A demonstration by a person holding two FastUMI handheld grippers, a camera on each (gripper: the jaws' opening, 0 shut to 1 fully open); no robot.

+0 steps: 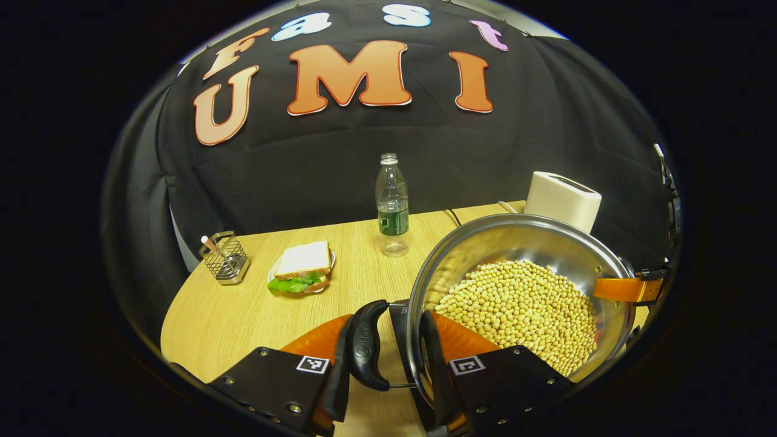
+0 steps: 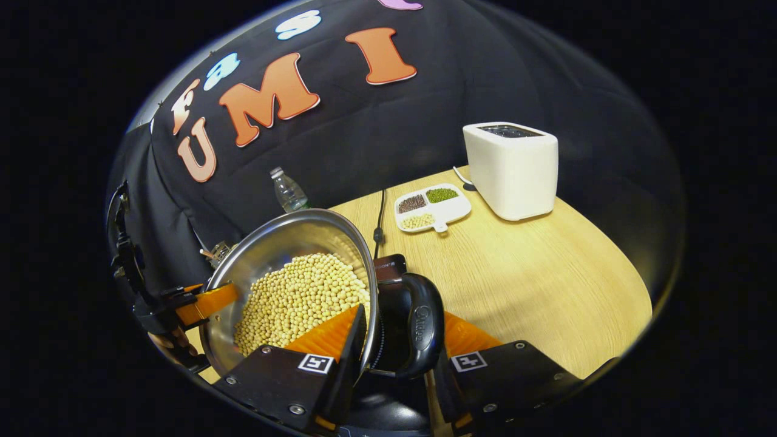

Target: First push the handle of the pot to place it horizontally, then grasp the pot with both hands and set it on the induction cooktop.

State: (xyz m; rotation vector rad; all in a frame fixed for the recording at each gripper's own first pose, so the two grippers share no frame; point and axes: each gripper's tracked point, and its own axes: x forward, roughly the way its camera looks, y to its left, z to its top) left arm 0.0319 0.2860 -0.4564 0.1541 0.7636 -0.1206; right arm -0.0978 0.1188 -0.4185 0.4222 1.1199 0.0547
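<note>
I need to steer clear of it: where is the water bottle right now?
In the left gripper view the water bottle stands upright at the table's back edge, between the sandwich and the pot.

My steel pot [image 1: 516, 243], heaped with pale beans [image 1: 522, 309], hangs tilted above the table, a black handle [image 1: 367, 346] at each side. The dark cooktop [image 2: 388, 267] lies just under it.

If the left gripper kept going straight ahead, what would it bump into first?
It already grips the soybean-filled round steel pot by its rim and black handle. Beyond those, probably the clear plastic water bottle, though depth is unclear.
</note>
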